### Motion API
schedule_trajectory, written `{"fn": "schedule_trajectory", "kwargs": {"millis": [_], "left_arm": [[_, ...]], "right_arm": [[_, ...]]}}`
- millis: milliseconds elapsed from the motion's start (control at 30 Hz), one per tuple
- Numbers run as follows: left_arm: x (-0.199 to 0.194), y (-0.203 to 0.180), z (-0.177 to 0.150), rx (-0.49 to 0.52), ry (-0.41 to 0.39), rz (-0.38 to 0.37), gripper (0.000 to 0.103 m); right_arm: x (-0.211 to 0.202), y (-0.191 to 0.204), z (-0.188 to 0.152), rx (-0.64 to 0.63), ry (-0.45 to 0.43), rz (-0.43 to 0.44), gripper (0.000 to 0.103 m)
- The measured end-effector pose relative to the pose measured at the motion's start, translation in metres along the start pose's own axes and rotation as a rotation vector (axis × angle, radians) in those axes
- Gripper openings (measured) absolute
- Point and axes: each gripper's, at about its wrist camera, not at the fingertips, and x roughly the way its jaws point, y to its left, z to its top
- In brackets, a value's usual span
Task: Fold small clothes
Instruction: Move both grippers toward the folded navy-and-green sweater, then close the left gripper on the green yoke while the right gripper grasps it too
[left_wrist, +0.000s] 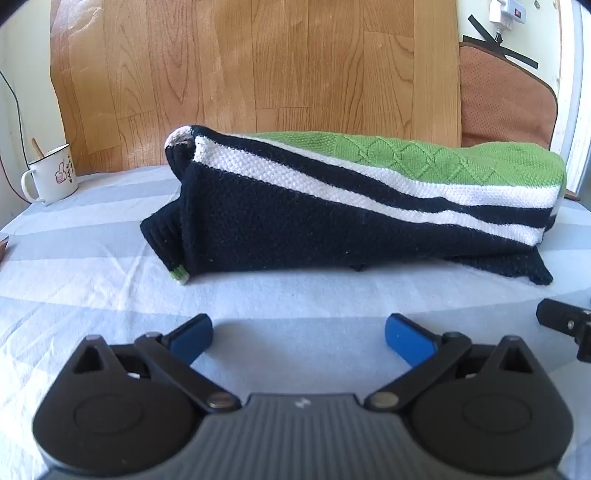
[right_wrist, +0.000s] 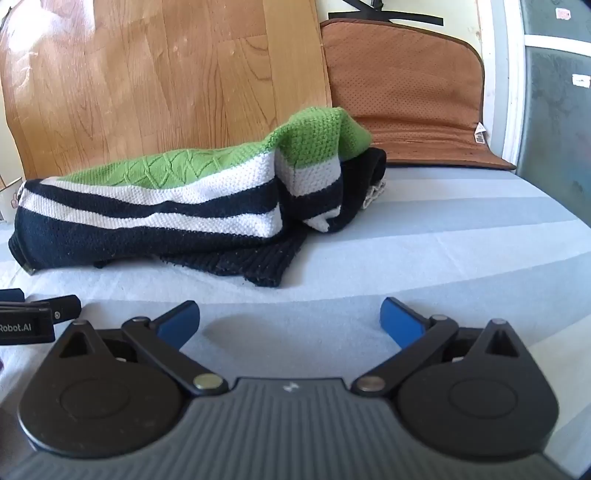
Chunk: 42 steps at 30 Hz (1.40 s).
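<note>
Knitted sweater (left_wrist: 354, 218) lies bunched on striped sheet (left_wrist: 92, 280), long axis crosswise, ahead of both; left hand-held gripper (left_wrist: 298, 334) and right hand-held gripper (right_wrist: 290, 321) gape empty, neither nearer.

You face a coarse knitted sweater (left_wrist: 332, 221) on a wrinkled matt bedsheet (left_wrist: 92, 288), glossy wood-grain board (left_wrist: 240, 66) behind.

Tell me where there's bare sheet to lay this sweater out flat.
Bare sheet lies between the knit sweater and both open tongs, left tongs and right tongs, and widens right of the sweater toward the brown mat. The left is tighter: an enamel mug stands at the edge.
</note>
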Motion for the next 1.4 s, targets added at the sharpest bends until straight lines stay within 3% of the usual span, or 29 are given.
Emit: {"fn": "schedule_trajectory", "kwargs": {"millis": [167,200,300,433,567,633,667,700,733,867,933,1067,1167,1200,1233,1300,1400], "left_arm": [[-0.002,0.0,-0.002,0.012,0.004,-0.009,0.103],[0.0,0.001,-0.001,0.024,0.009,-0.024,0.103],[-0.01,0.02,0.01,0.013,0.022,-0.081,0.099],[-0.034,0.062,0.049,-0.098,-0.116,-0.08,0.103],[-0.019,0.088,0.092,-0.212,-0.118,-0.087,0.1],[-0.003,0.089,0.102,-0.222,-0.073,-0.125,0.078],[0.009,0.089,0.104,-0.223,-0.028,-0.138,0.066],[0.021,0.087,0.102,-0.226,0.016,-0.152,0.041],[0.03,0.085,0.098,-0.231,0.051,-0.175,0.027],[0.013,0.081,0.075,-0.187,0.037,-0.222,0.017],[-0.012,0.089,0.063,-0.188,0.055,-0.316,0.014],[-0.068,0.101,0.018,-0.119,0.085,-0.436,0.015],[-0.085,0.105,-0.01,-0.111,0.166,-0.495,0.027],[-0.091,0.11,-0.018,-0.107,0.175,-0.517,0.037],[-0.097,0.116,-0.02,-0.103,0.161,-0.516,0.05],[-0.107,0.131,-0.008,-0.119,0.078,-0.446,0.065],[-0.104,0.145,0.028,-0.138,-0.042,-0.386,0.075]], "right_arm": [[-0.002,-0.003,0.001,0.007,-0.005,0.008,0.103],[-0.004,-0.004,0.001,0.014,-0.012,0.018,0.099],[-0.02,-0.009,0.01,-0.02,-0.08,0.105,0.068],[-0.031,-0.011,0.045,-0.04,-0.216,0.121,0.066],[-0.008,-0.011,0.086,-0.009,-0.222,0.101,0.067],[0.017,-0.015,0.095,0.013,-0.13,0.098,0.066],[0.031,-0.018,0.096,0.037,-0.069,0.096,0.048],[0.042,-0.02,0.095,0.063,-0.013,0.128,0.019],[0.047,-0.024,0.093,0.098,0.02,0.172,0.019],[0.008,-0.024,0.08,0.098,-0.034,0.213,0.017],[-0.021,-0.028,0.072,0.088,-0.061,0.251,0.017],[-0.066,-0.043,0.057,0.027,-0.032,0.296,0.018],[-0.078,-0.05,0.033,-0.014,0.078,0.328,0.02],[-0.081,-0.051,0.027,-0.03,0.094,0.318,0.025],[-0.084,-0.053,0.025,-0.041,0.087,0.307,0.028],[-0.089,-0.057,0.035,-0.04,0.041,0.276,0.045],[-0.085,-0.062,0.061,-0.063,-0.086,0.251,0.051]]}}
